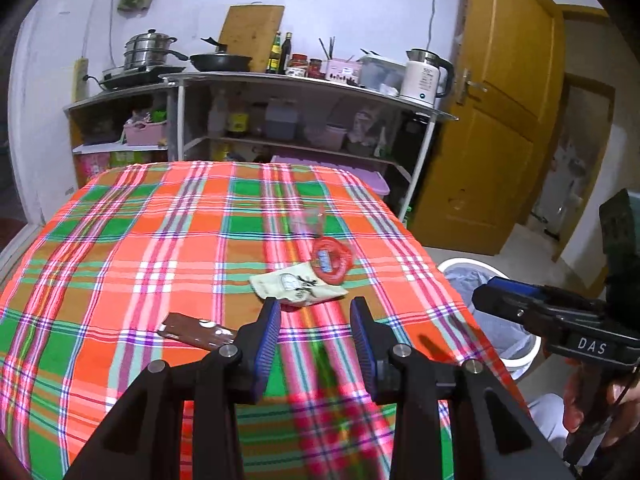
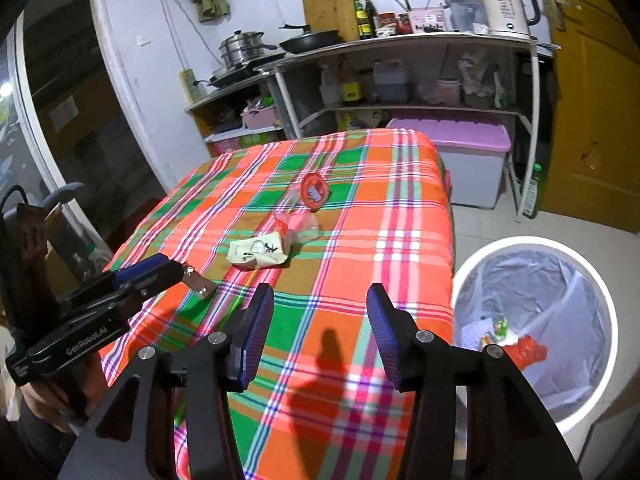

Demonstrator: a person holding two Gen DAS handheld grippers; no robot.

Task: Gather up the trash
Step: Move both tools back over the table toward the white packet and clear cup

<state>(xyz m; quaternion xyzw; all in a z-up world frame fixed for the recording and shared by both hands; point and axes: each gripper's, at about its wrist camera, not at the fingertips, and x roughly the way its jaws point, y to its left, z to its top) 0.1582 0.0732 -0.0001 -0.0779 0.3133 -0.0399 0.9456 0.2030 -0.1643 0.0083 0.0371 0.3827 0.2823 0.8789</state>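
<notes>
The cream wrapper [image 1: 298, 285] lies on the plaid tablecloth [image 1: 120, 248] just beyond the empty, parted left gripper [image 1: 316, 304] (right gripper [image 2: 320, 292] likewise gapes, beside the bin [image 2: 532, 320]).

White kettle [image 2: 505, 4], black pan [image 2: 310, 39], steel pots [image 2: 240, 46] on shelving, yellow door [image 1: 502, 116]

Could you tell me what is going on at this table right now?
A person is clearing trash off a table with a plaid cloth, holding a gripper in each hand. Both the left gripper and the right gripper are open and empty above the cloth. Still lying there are a brown wrapper, a cream packet, a red lid and some clear plastic. The white bin beside the table already holds a few scraps.
</notes>
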